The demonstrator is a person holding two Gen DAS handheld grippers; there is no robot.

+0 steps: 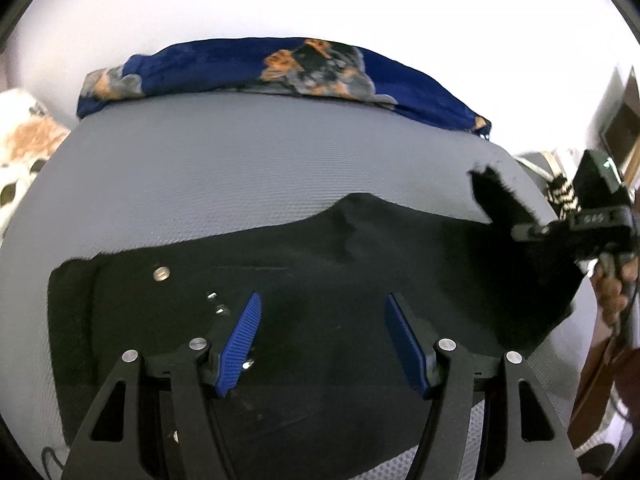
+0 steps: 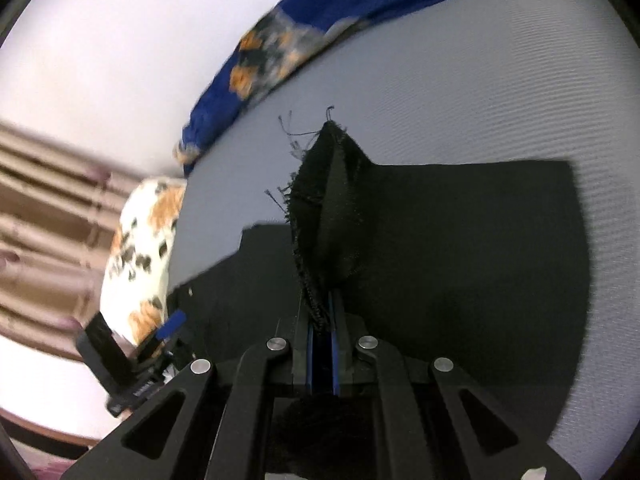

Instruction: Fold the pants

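Note:
Black pants (image 1: 320,280) lie spread on a grey mattress (image 1: 240,168). A metal button (image 1: 161,273) marks the waist end at the left. My left gripper (image 1: 323,330) is open with its blue pads low over the pants, holding nothing. My right gripper (image 2: 321,316) is shut on the frayed hem of the pants (image 2: 332,208) and lifts that end above the mattress (image 2: 480,80). The right gripper also shows in the left wrist view (image 1: 524,232), at the right with the raised hem. The left gripper appears in the right wrist view (image 2: 168,328) at the lower left.
A blue patterned blanket (image 1: 280,68) lies along the far edge of the mattress. A white and orange spotted cloth (image 2: 140,252) sits off the mattress's side, with brown curtains (image 2: 40,208) behind. A hand (image 1: 612,292) holds the right gripper.

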